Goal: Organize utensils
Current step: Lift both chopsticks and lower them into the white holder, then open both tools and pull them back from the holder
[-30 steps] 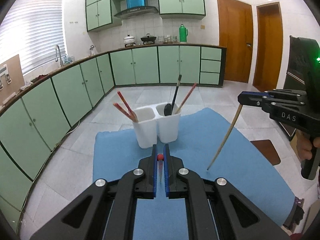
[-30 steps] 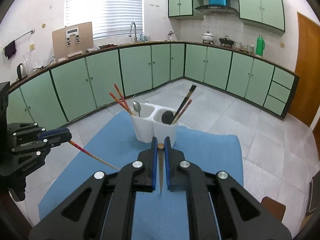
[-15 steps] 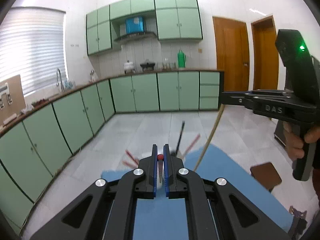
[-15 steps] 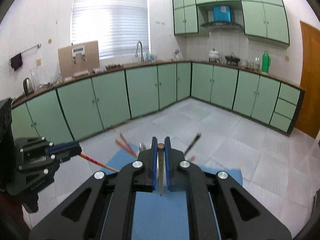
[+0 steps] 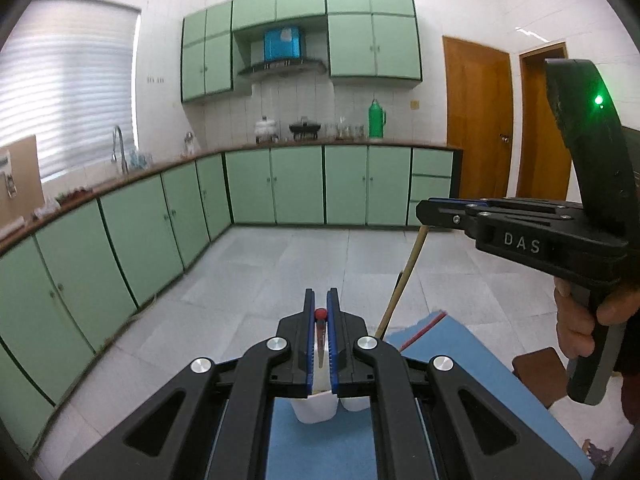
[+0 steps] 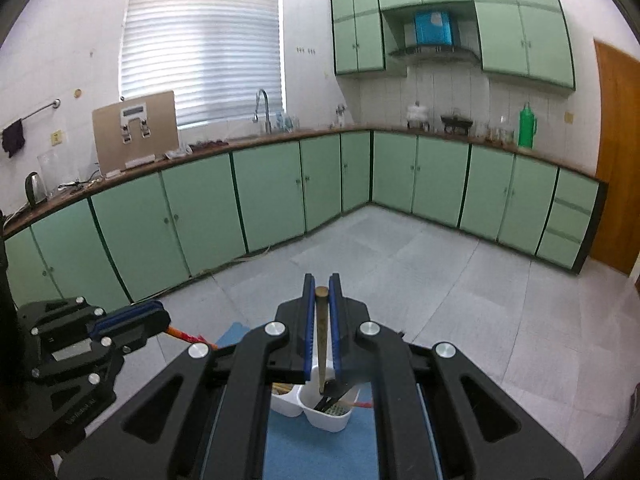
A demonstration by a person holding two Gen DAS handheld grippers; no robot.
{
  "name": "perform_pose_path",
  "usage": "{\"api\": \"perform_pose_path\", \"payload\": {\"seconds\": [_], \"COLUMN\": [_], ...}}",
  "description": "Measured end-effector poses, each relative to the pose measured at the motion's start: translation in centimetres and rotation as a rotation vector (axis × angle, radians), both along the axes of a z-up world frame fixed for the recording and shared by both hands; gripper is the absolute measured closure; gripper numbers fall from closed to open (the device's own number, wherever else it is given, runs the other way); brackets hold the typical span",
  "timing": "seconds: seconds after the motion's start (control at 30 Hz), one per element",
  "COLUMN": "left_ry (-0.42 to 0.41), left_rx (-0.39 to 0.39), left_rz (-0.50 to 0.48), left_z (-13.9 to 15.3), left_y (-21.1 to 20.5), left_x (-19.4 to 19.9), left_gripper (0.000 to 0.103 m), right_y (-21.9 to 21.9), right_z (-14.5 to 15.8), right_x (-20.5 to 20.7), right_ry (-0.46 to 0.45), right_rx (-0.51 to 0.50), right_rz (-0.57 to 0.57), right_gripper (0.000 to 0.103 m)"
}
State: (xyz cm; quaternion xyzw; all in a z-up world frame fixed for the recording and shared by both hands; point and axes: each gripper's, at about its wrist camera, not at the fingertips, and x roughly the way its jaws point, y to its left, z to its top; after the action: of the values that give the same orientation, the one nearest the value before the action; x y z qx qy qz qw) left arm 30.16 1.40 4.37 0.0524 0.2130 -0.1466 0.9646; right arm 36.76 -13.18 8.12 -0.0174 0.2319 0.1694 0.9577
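Note:
My left gripper point(image 5: 321, 304) is shut on a red chopstick point(image 5: 320, 336), held upright over the white two-cup utensil holder point(image 5: 316, 410), which shows just below the jaws. My right gripper point(image 6: 321, 292) is shut on a tan wooden chopstick point(image 6: 321, 340); its lower tip hangs at the holder's right cup point(image 6: 326, 412), where dark utensils stand. In the left wrist view the right gripper point(image 5: 430, 212) is to the right with the tan chopstick point(image 5: 404, 280) slanting down. In the right wrist view the left gripper point(image 6: 160, 318) is at lower left with the red chopstick point(image 6: 188, 336).
The holder stands on a blue mat point(image 5: 472, 380) on the table. Another red chopstick point(image 5: 422, 330) sticks out of the holder. Green floor cabinets point(image 6: 276, 192) line the room, with a grey tiled floor point(image 6: 420, 264) beyond the table. Wooden doors point(image 5: 476, 120) are at right.
Both grippers have risen and come in over the holder, each still holding its chopstick. The holder now lies under the jaws, and the views tilted up toward the kitchen.

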Motion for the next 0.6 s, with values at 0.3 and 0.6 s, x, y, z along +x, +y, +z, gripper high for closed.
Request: {"api": "perform_pose_path", "payload": {"seconds": [0.3, 0.6], "left_ry": [0.113, 0.078], "left_rx": [-0.001, -0.033], "left_rz": [0.005, 0.043], "left_z": [-4.8, -4.4], "left_y": [0.1, 1.9], "left_x": [4.2, 1.4], "left_gripper": [0.097, 0.052], "right_y": [1.4, -0.5], "right_z": [-5.1, -5.2], "right_x": [3.7, 0.8], "right_ry": [0.112, 0.048], "right_rx": [-0.021, -0.042], "right_rz": [-0.007, -0.096], "right_gripper": [0.097, 0.042]}}
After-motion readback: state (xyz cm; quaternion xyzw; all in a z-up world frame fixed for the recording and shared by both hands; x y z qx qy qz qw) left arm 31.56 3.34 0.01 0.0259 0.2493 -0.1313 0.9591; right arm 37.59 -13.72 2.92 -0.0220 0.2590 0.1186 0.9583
